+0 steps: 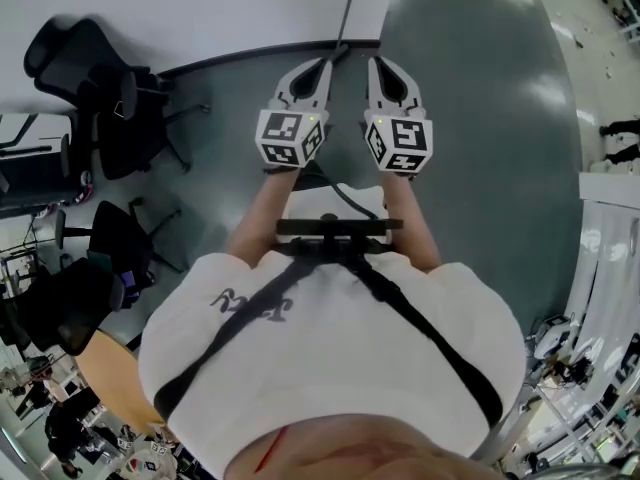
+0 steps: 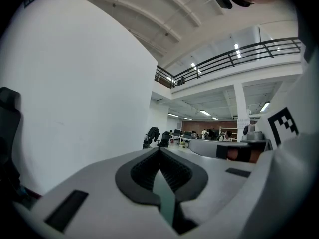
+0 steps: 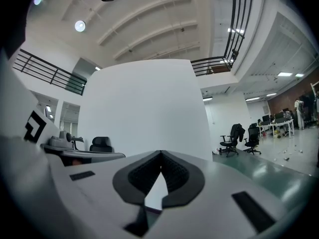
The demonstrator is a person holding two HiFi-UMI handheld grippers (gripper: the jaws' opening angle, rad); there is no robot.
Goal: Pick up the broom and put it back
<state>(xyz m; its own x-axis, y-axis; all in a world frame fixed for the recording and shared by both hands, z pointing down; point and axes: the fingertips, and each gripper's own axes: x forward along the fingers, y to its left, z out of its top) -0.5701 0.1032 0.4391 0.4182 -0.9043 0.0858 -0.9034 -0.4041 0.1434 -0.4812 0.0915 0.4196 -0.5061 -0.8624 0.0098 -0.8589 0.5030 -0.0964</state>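
The left claw [image 1: 322,68] and the right claw [image 1: 378,68] are pale grey-white, with black ribbed pads [image 2: 144,171]. Each carries a white cube [image 1: 290,136] printed with black square markers. The floor [image 1: 480,118] is a glossy dark grey-green. The wall [image 1: 200,8] is plain white, with a black skirting strip [image 1: 250,56] along its foot. The office chairs [image 1: 95,88] are black. The person's shirt [image 1: 330,368] is white with a black print [image 1: 250,306] and black straps [image 1: 430,343] over it. The desk [image 1: 110,378] is orange-brown.
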